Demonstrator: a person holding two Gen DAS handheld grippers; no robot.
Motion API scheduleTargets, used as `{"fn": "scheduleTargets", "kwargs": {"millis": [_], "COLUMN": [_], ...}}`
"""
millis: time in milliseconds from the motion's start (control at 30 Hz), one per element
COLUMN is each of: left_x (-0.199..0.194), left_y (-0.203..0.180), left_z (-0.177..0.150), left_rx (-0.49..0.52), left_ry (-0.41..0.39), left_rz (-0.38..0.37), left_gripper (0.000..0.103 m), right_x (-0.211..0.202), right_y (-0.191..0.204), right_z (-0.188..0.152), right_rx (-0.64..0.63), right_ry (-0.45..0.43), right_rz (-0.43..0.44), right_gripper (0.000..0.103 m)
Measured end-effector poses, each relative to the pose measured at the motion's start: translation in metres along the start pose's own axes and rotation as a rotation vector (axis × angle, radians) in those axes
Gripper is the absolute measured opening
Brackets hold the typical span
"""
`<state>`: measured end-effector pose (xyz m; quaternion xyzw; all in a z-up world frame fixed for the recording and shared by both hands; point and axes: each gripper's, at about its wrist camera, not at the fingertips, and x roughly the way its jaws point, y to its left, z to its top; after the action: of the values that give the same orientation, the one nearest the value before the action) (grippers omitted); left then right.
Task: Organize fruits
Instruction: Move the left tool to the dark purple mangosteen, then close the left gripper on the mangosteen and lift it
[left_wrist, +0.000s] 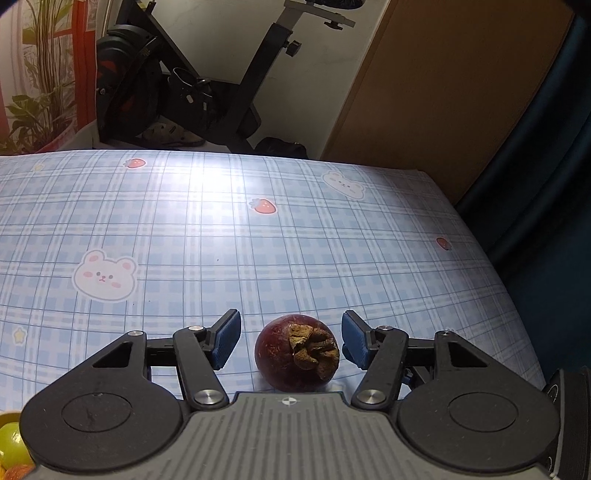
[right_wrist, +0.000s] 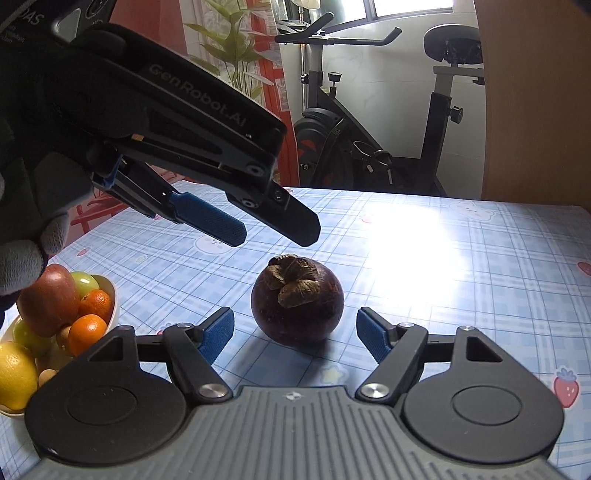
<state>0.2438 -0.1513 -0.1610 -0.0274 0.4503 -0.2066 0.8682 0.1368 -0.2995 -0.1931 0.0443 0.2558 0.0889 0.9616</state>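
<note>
Mangosteen (right_wrist: 297, 299) sits alone on the bench (right_wrist: 461, 280), well apart from the fruit bowl (right_wrist: 112, 299). Left gripper (left_wrist: 291, 338) and right gripper (right_wrist: 295, 332) both flank it, fingers released, probably for a pickup toward the bowl.

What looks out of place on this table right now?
One mangosteen sits alone on the plaid tablecloth, apart from the white bowl holding the other fruit. Nothing looks spilled or damaged.

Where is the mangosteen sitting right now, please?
The mangosteen sits on the checked tablecloth, between the open fingers of the left gripper in its view, right of the fruit bowl in the right wrist view.
</note>
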Motion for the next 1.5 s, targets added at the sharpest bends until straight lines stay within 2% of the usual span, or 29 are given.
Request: {"fn": "scheduleTargets", "kwargs": {"millis": [233,500,700,900,1033,1167,1500], "left_x": [0.010,0.019,0.025,0.025,0.013,-0.005,-0.077], "left_y": [0.000,0.002,0.009,0.009,0.011,0.018,0.061], "left_z": [0.002,-0.001,-0.001,-0.004,-0.006,-0.015,-0.041], "left_rx": [0.014,0.007,-0.021,0.004,0.013,0.025,-0.019], "left_ry": [0.022,0.039,0.046,0.044,0.052,0.064,0.044], "left_rz": [-0.002,-0.015,-0.032,-0.037,-0.043,-0.028,-0.021], "left_gripper": [0.062,0.061,0.058,0.056,0.056,0.056,0.056], "right_x": [0.009,0.009,0.010,0.011,0.003,-0.005,-0.022], "right_y": [0.000,0.000,-0.004,-0.004,0.003,0.016,0.089], "right_z": [0.002,0.000,0.001,0.002,0.000,-0.002,0.007], "right_rx": [-0.004,0.009,0.024,0.024,0.004,0.049,-0.044], "right_ry": [0.029,0.027,0.028,0.031,0.007,0.005,0.014], "right_rz": [0.027,0.009,0.014,0.023,0.034,0.073,0.155], "right_gripper": [0.073,0.063,0.062,0.061,0.061,0.061,0.061]}}
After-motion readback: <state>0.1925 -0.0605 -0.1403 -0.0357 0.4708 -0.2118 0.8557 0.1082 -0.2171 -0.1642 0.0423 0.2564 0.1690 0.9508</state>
